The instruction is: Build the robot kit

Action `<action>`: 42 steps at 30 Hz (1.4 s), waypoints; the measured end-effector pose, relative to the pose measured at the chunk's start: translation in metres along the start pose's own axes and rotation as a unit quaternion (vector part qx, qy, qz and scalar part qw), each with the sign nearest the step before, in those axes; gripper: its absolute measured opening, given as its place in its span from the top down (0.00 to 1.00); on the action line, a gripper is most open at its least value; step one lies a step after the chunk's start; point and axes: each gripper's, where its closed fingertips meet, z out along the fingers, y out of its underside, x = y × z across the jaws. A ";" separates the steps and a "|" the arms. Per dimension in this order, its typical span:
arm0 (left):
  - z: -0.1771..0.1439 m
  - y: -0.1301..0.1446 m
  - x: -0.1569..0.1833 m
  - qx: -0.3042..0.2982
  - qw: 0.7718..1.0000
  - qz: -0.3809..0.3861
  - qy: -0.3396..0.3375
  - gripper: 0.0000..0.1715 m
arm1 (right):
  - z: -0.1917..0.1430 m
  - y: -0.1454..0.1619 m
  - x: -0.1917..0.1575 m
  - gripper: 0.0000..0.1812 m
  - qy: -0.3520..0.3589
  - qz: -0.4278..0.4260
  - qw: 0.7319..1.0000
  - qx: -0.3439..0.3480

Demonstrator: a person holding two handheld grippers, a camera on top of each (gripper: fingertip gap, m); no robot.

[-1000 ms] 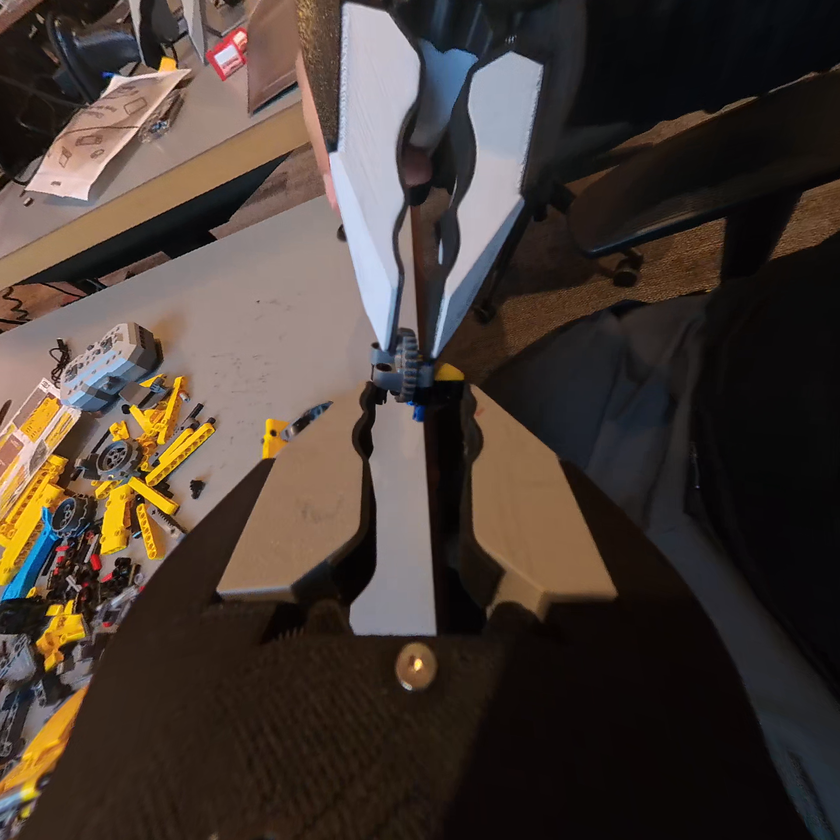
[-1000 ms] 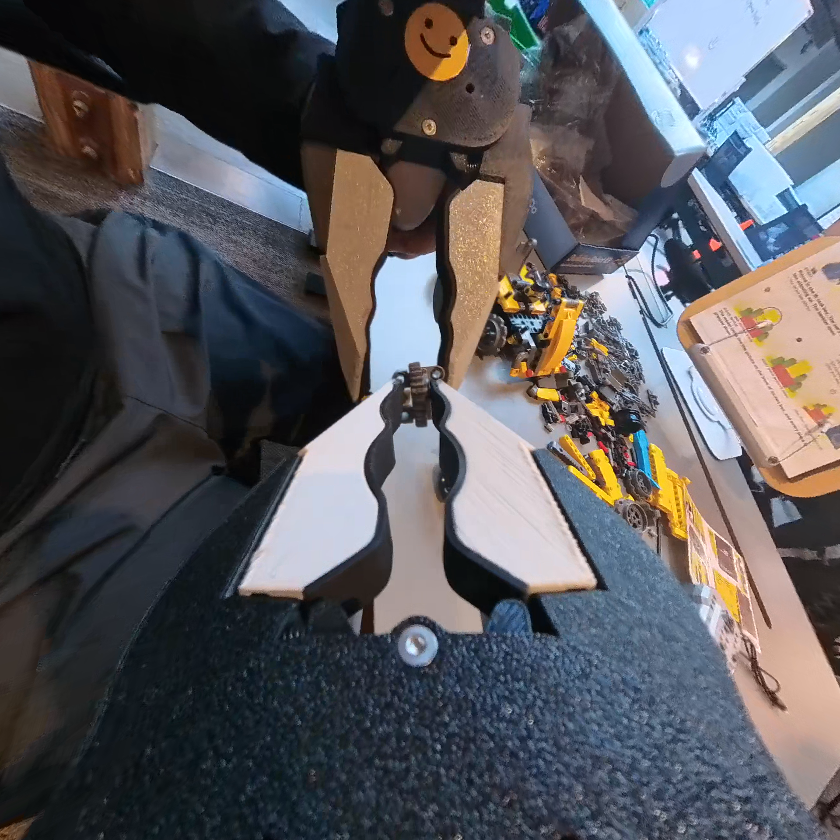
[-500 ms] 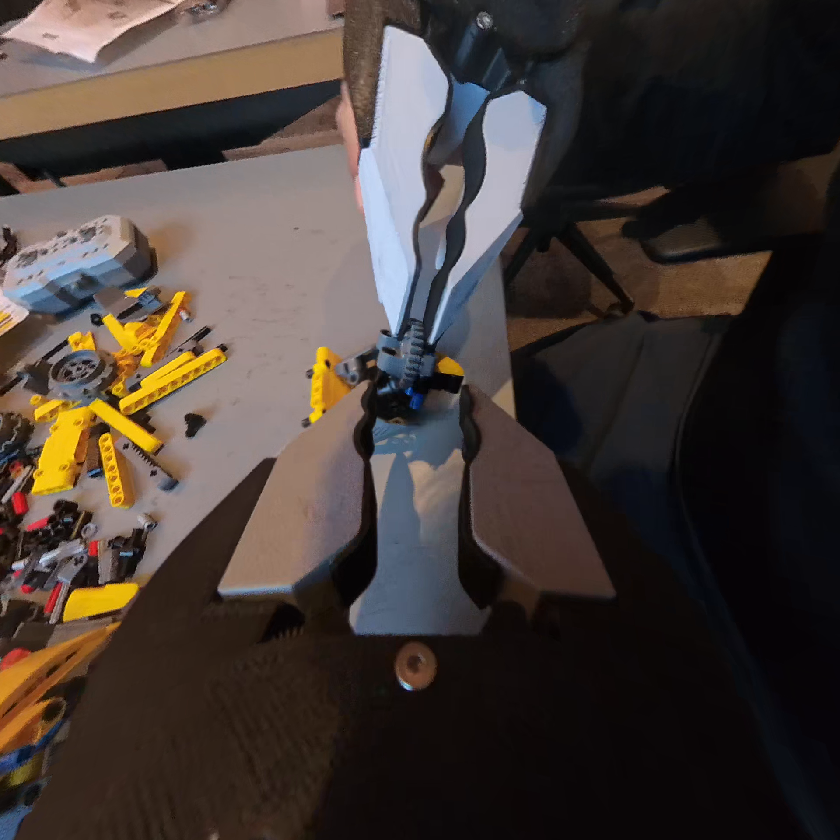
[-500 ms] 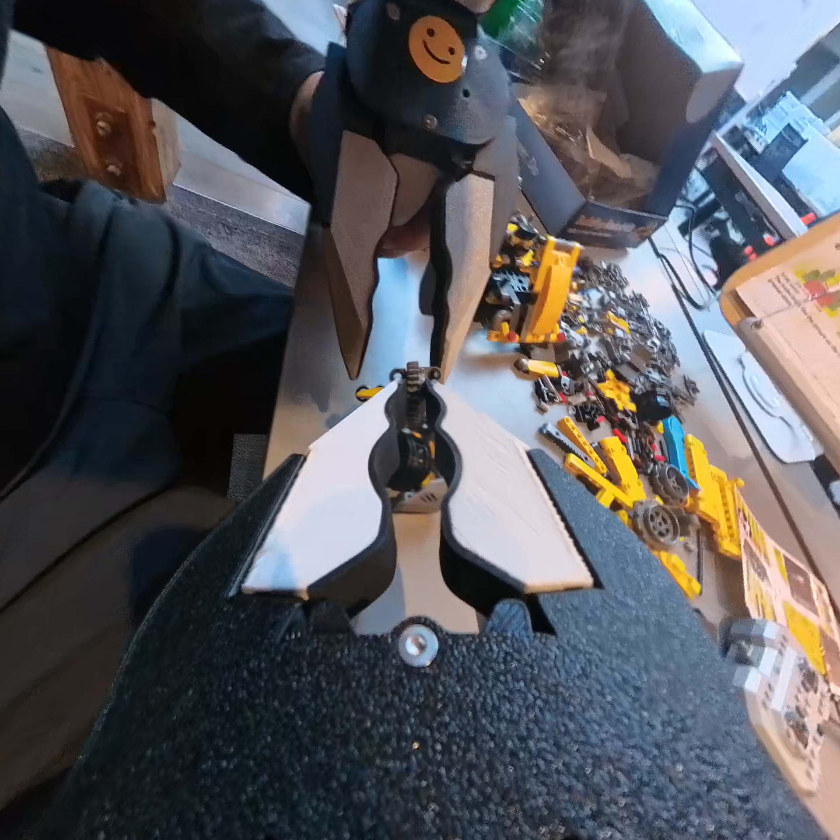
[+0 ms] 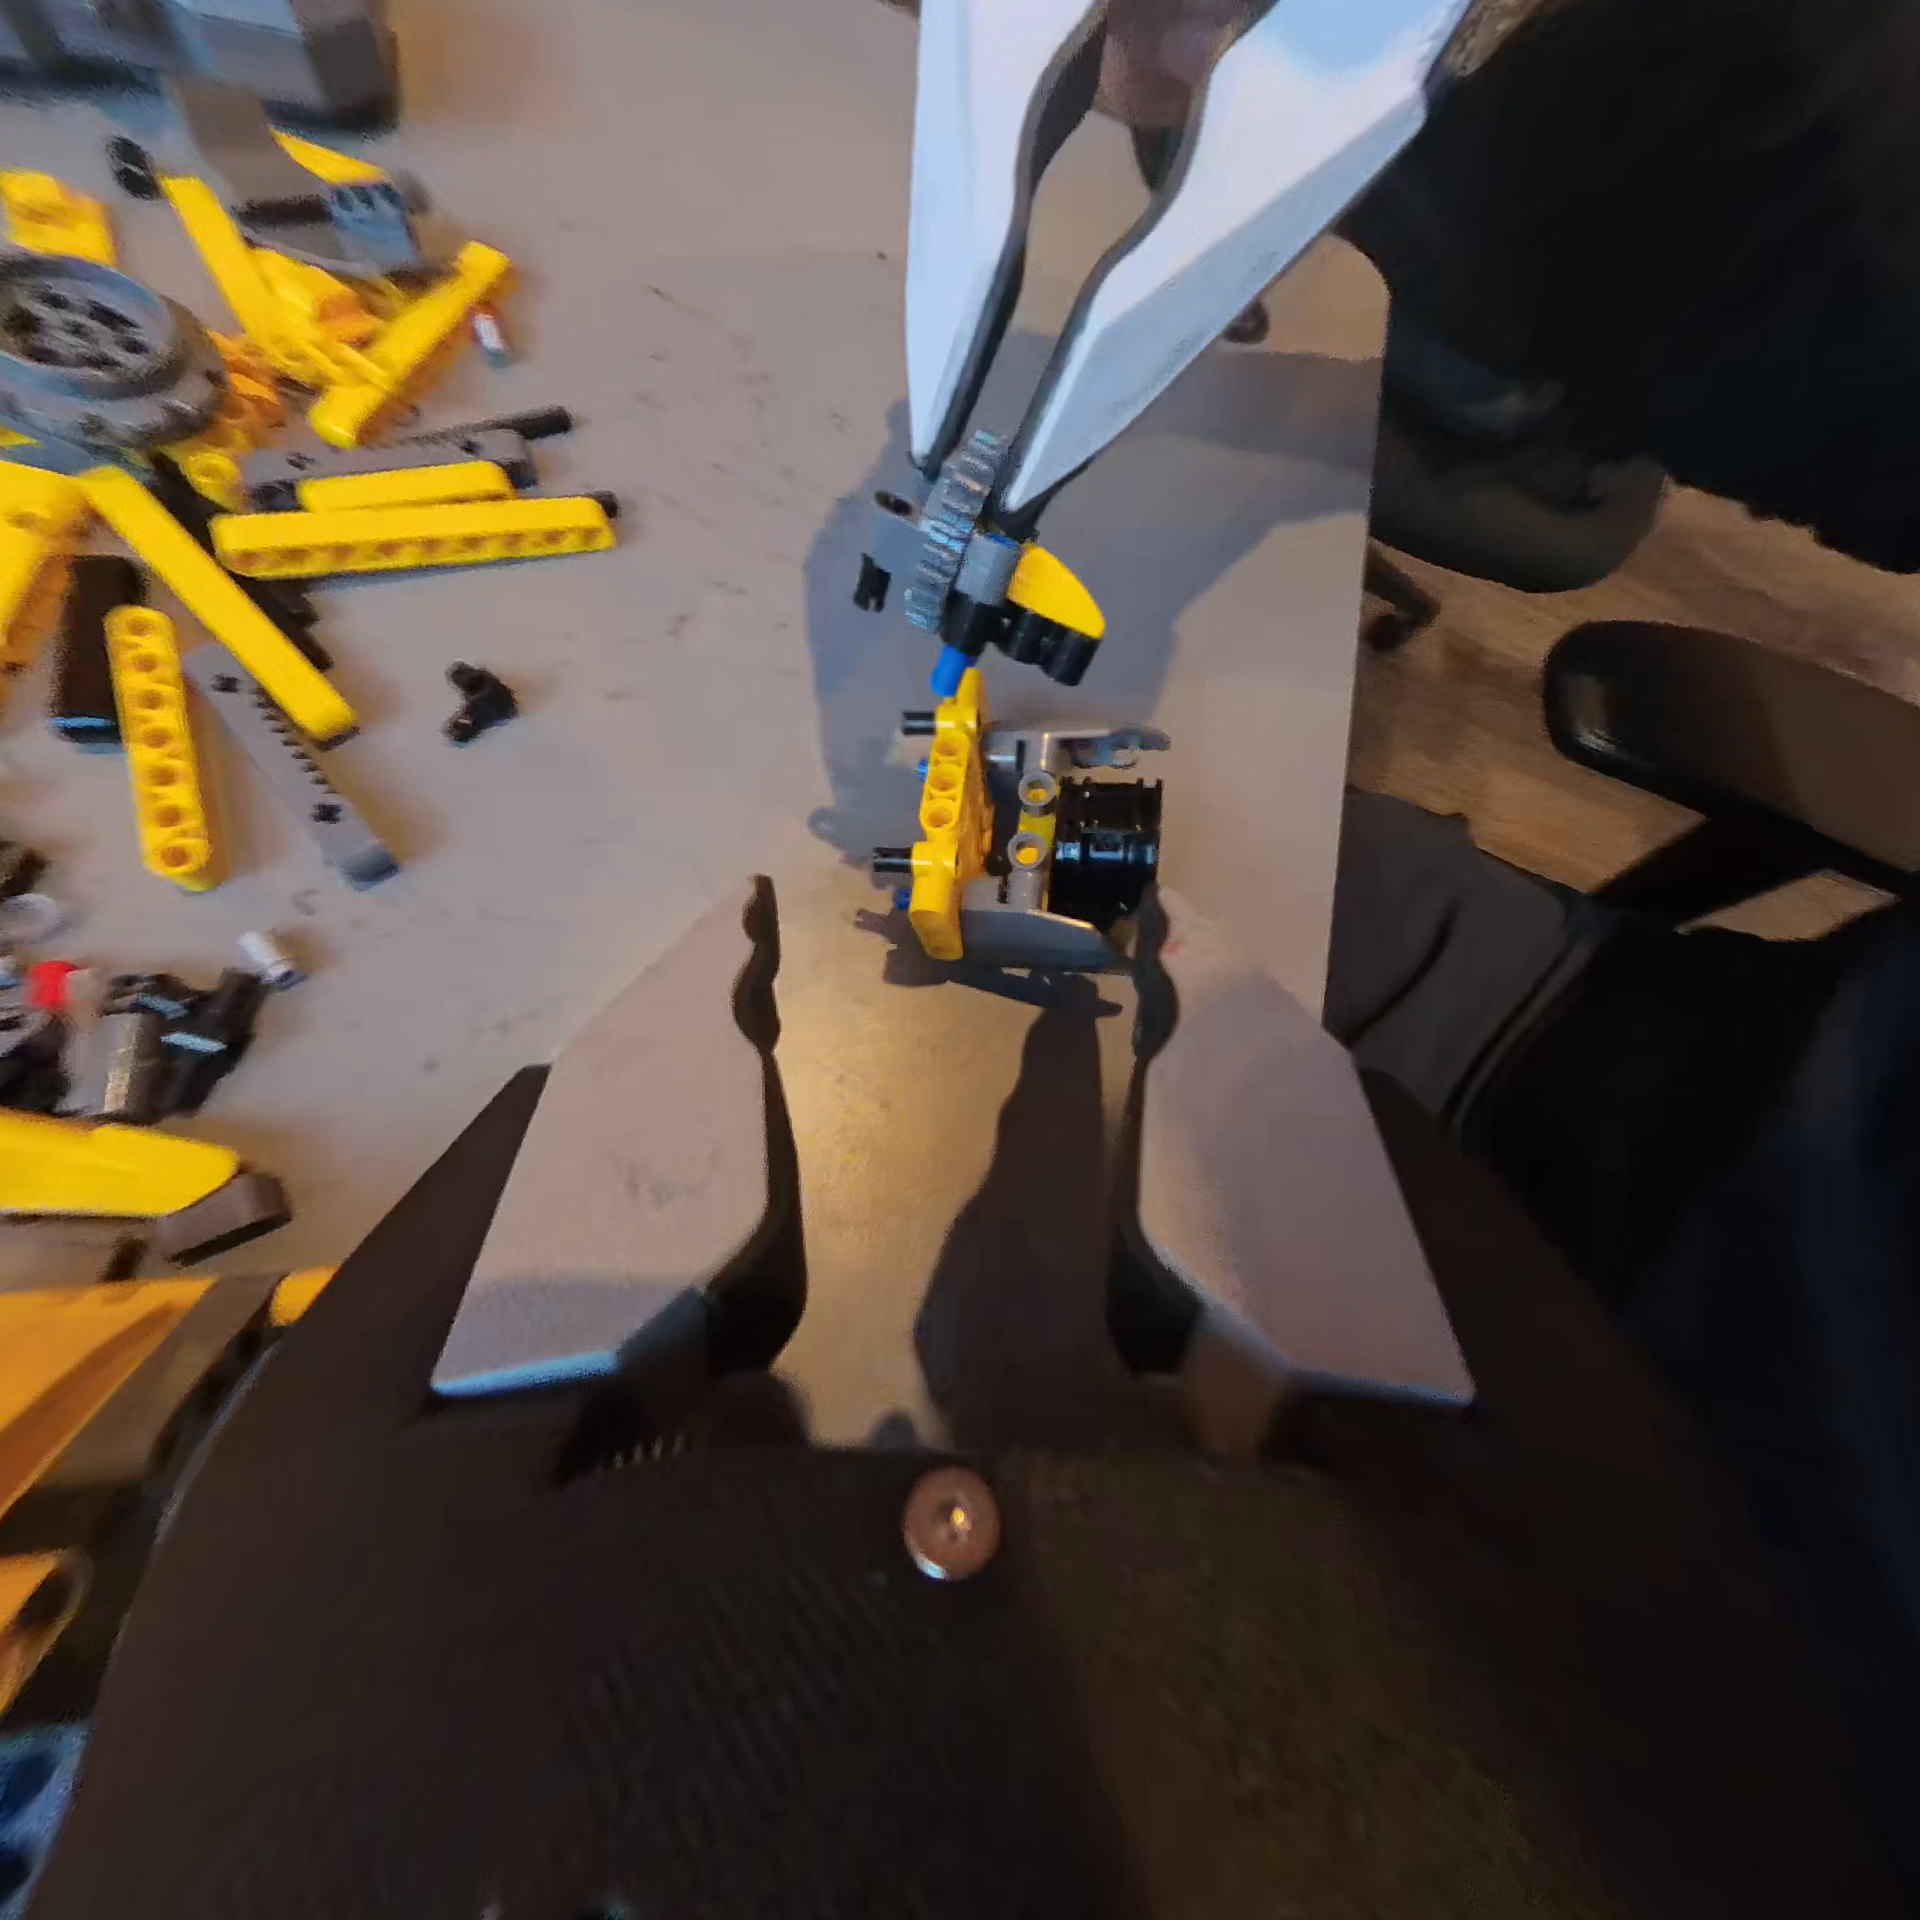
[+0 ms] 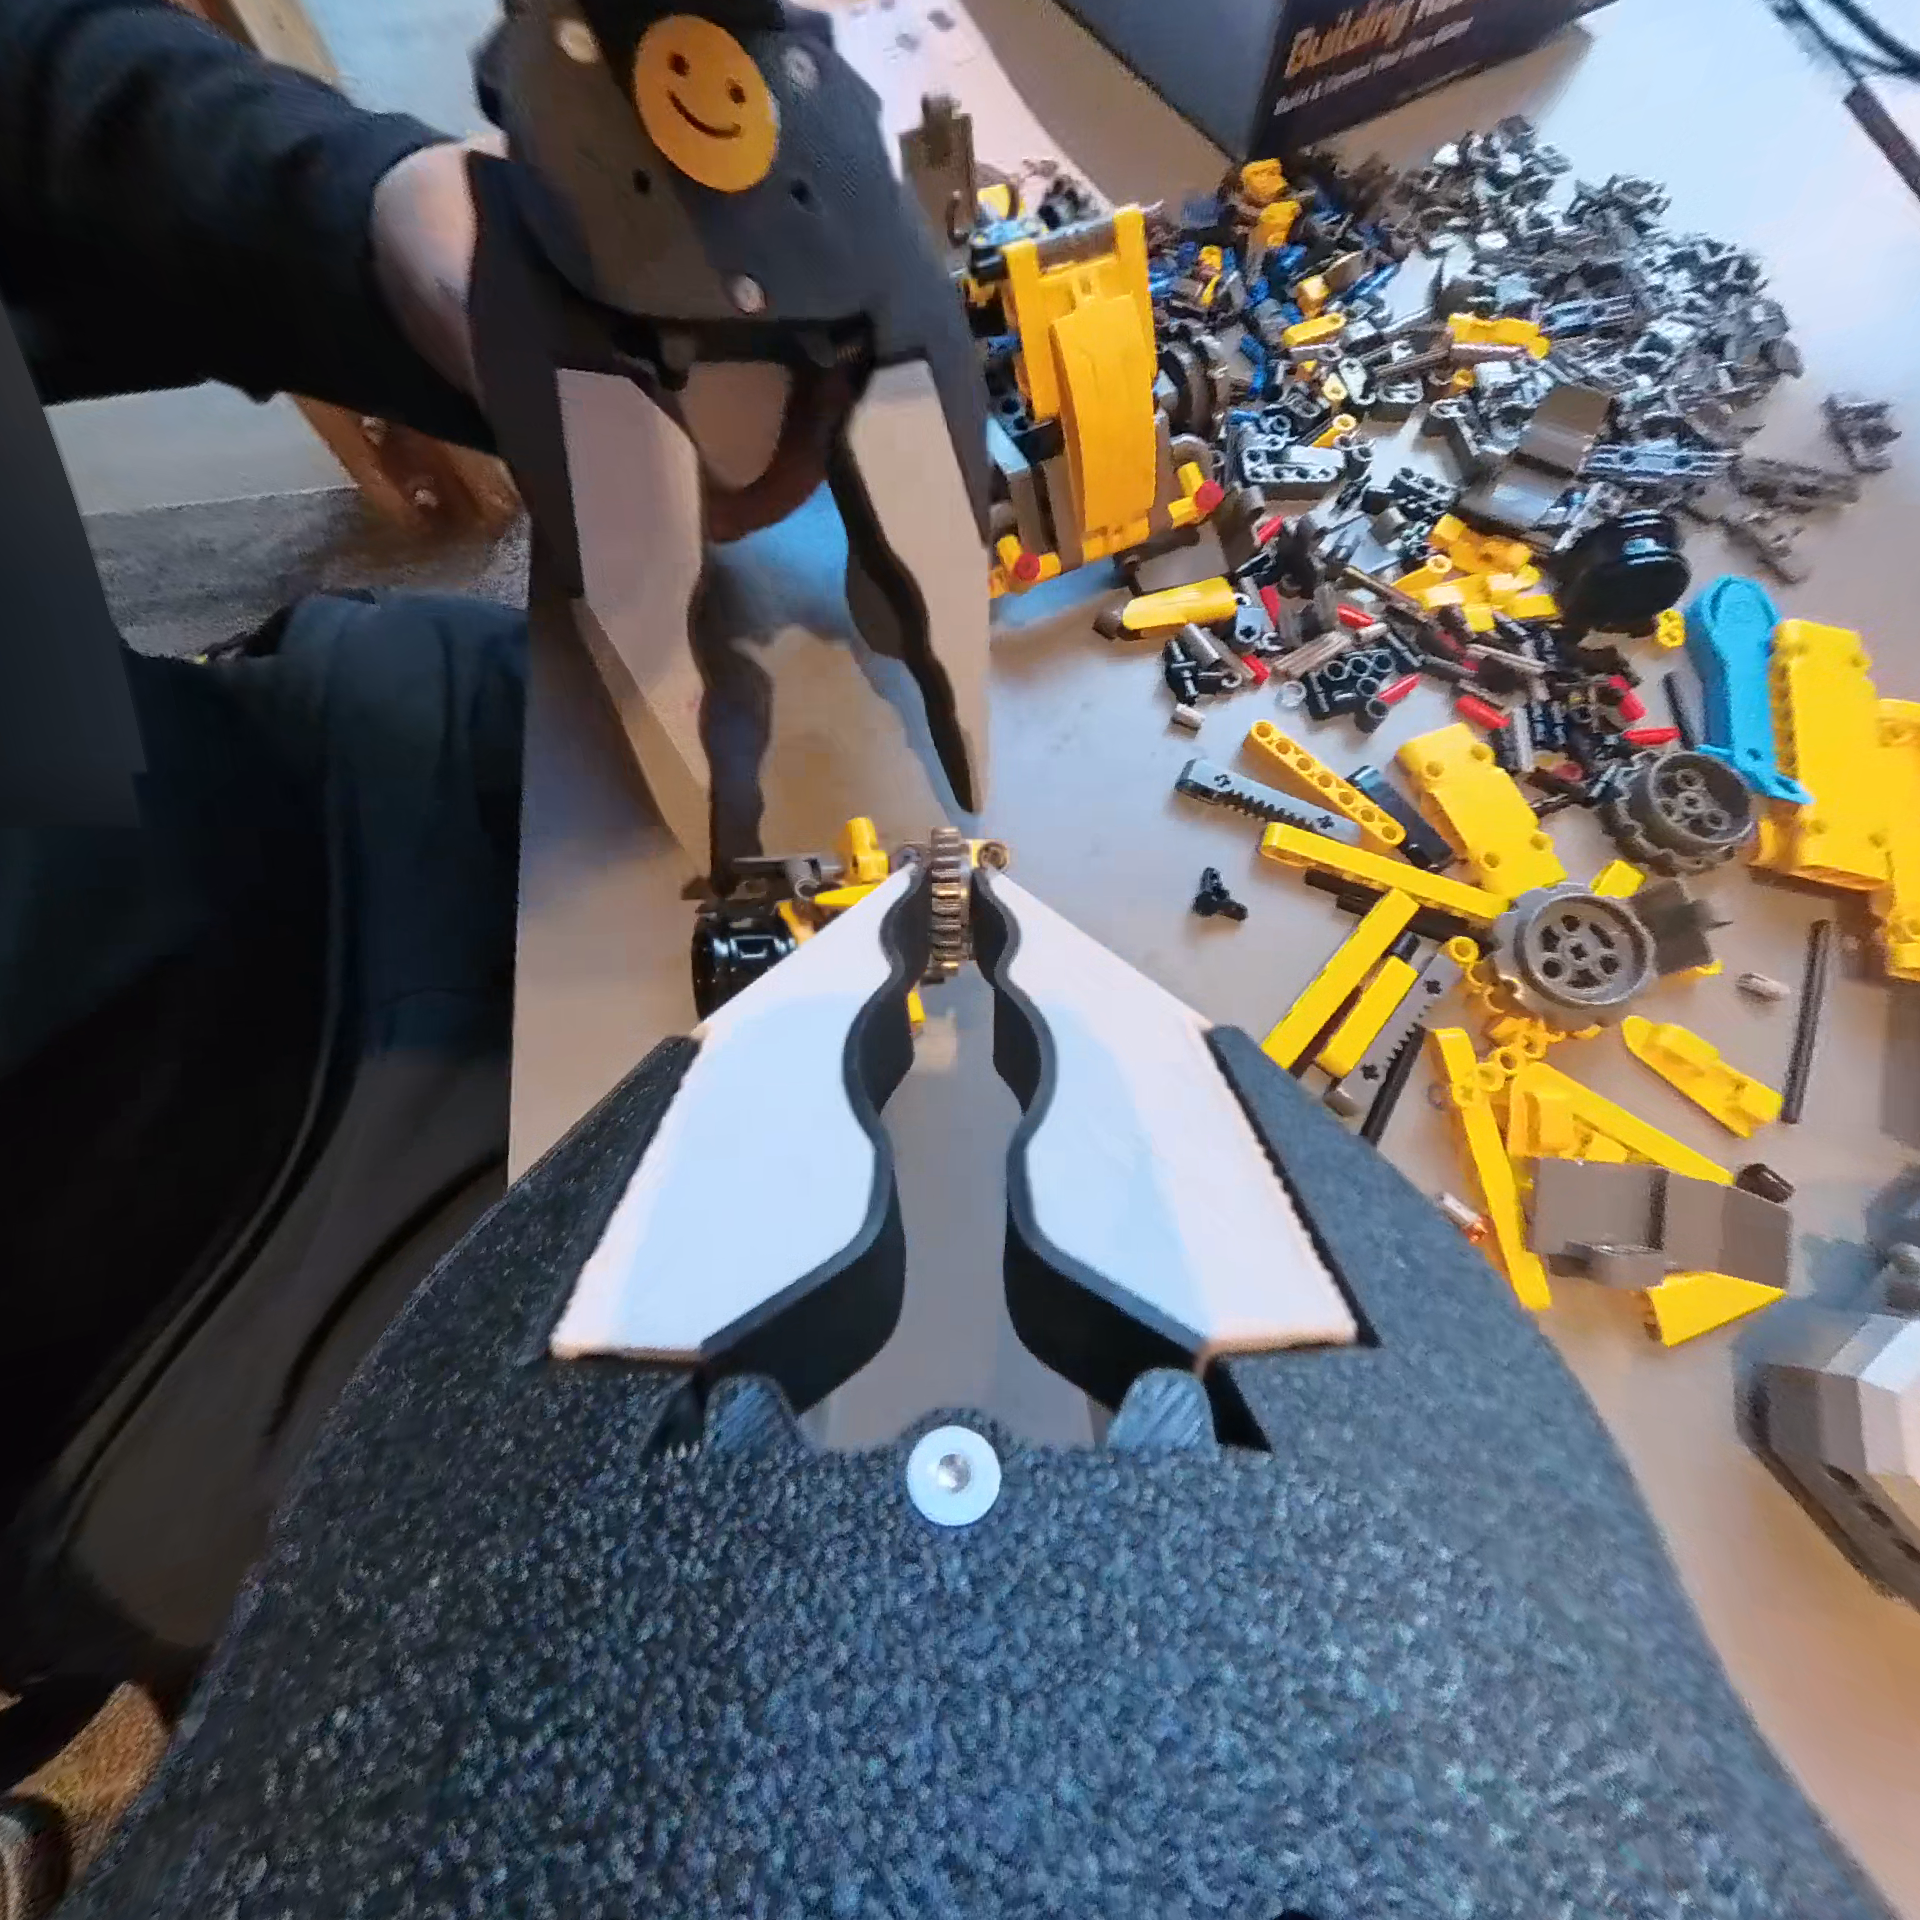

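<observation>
My left gripper is open and holds nothing. A small yellow, grey and black brick assembly lies on the grey table between its fingertips. My right gripper comes in from the far side, shut on a grey gear that carries a small grey, black and yellow part, held just above the assembly. In the right wrist view my right gripper pinches the gear. The open left gripper with a yellow smiley disc straddles the assembly.
Loose yellow, grey and black bricks and a wheel lie left of the grippers. A half-built yellow vehicle, a blue piece, a dark box and a grey block show in the right wrist view. The table edge runs close on the right, a chair beyond it. Across from one pair of fingers to the other is roughly 6 cm. From either gripper's tips it is about 15 cm to the wheel. It is also in sight in the right wrist view.
Both grippers moved from beyond the table edge to over the table. My left gripper opened, and the yellow-grey-black assembly now lies on the table, apart from the gear part my right gripper holds.
</observation>
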 end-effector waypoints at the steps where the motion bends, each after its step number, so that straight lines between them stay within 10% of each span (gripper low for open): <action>1: -0.006 -0.004 0.000 0.009 1.000 0.013 -0.016 0.63 | -0.001 -0.001 0.000 0.96 0.004 0.003 1.000 0.007; 7: -0.007 0.000 0.042 0.003 0.997 0.076 -0.005 0.64 | -0.003 0.015 -0.002 0.96 0.019 0.097 0.993 0.068; 16: -0.008 0.004 0.019 -0.010 0.989 0.091 -0.116 0.51 | -0.029 0.082 0.007 0.96 0.171 0.076 0.982 -0.020; 26: 0.015 0.017 0.016 -0.031 0.999 0.004 -0.019 0.52 | -0.032 0.068 -0.012 0.79 0.204 0.073 0.976 0.022; 42: 0.030 0.010 0.015 -0.027 0.995 -0.004 -0.095 0.63 | 0.010 0.052 -0.032 0.91 0.243 0.141 0.959 0.030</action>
